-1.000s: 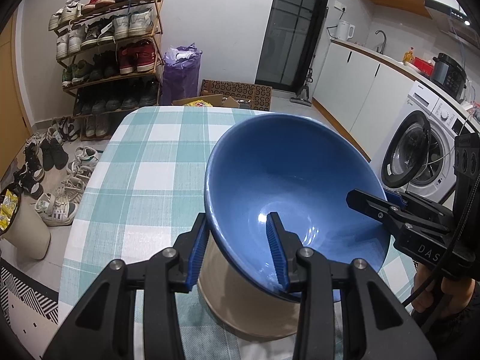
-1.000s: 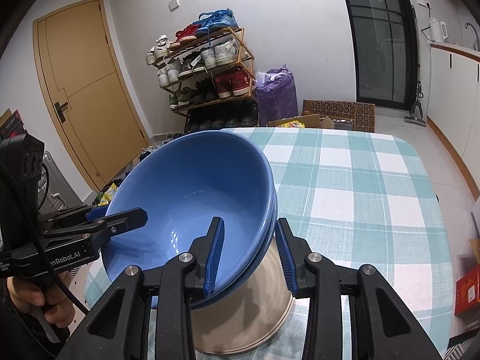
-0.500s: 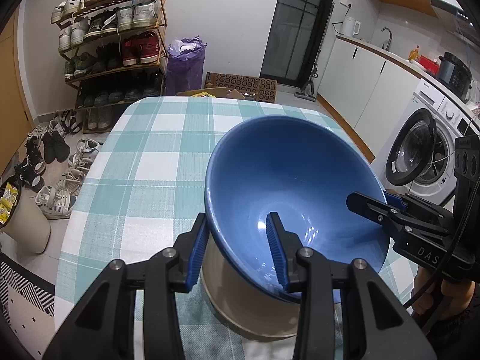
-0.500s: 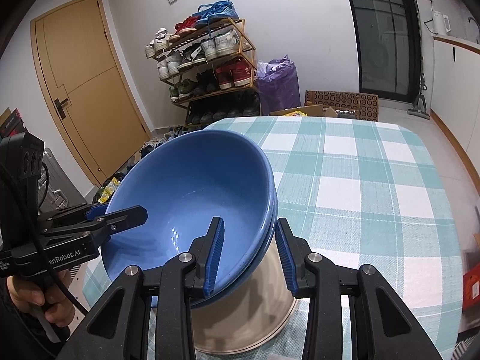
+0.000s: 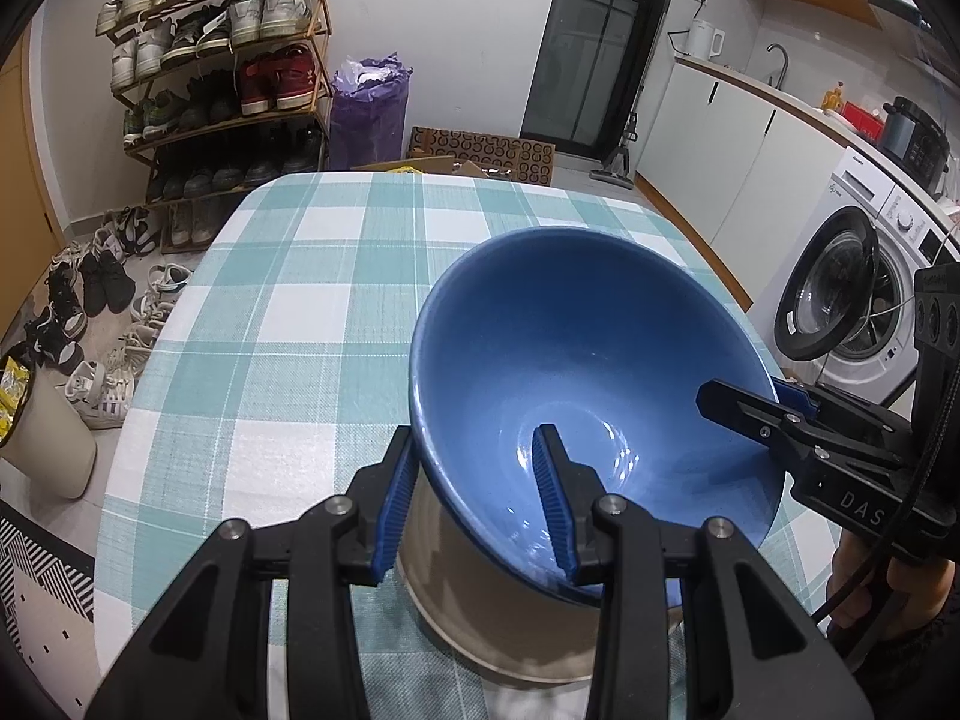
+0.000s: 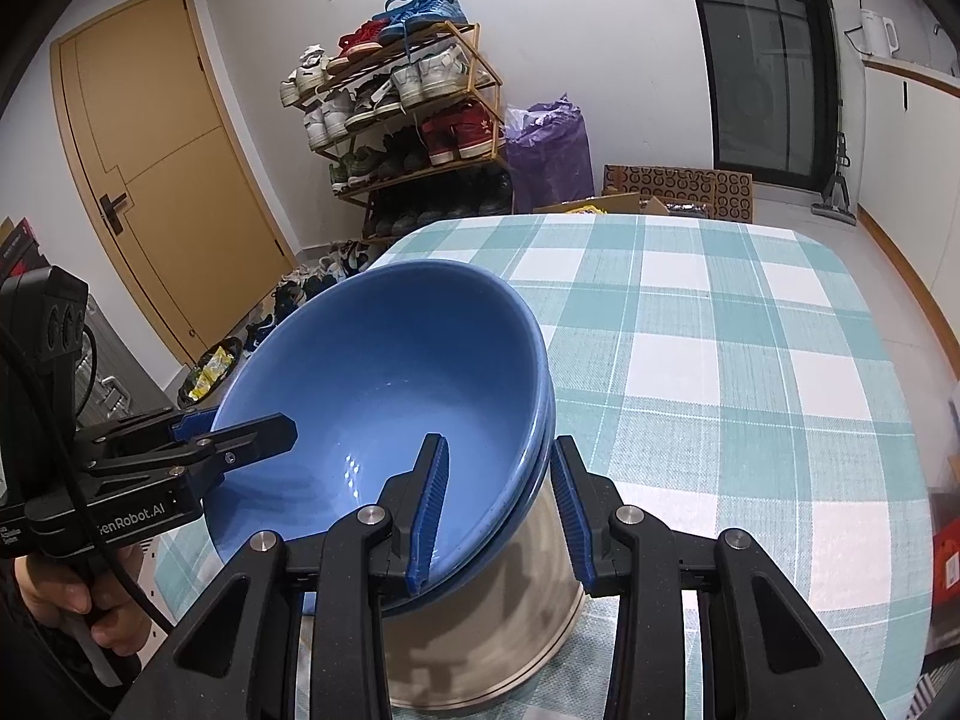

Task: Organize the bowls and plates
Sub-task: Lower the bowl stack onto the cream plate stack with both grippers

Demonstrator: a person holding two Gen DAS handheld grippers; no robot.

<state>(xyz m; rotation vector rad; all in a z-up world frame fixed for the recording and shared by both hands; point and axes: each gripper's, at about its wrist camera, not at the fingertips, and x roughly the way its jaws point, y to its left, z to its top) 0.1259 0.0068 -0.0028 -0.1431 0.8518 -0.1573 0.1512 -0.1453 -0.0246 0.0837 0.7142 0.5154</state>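
Checked teal-and-white cloth (image 5: 288, 312) covered the table, bare beyond my work. Behind it stood a loaded shoe rack (image 5: 222, 78), a purple bag (image 5: 369, 114) and a patterned cardboard box (image 5: 480, 147); a washing machine (image 5: 864, 300) sat off to one side, a tan door (image 6: 150, 162) to the other. Near the table's close edge, the blue bowl (image 5: 588, 372) was nested in a second blue bowl (image 6: 543, 420), above a pale metal pot (image 6: 492, 630). My left gripper (image 5: 477, 501) pinched the rim on one side, one pad inside, one outside. My right gripper (image 6: 501, 513) clamped the opposite rim the same way.
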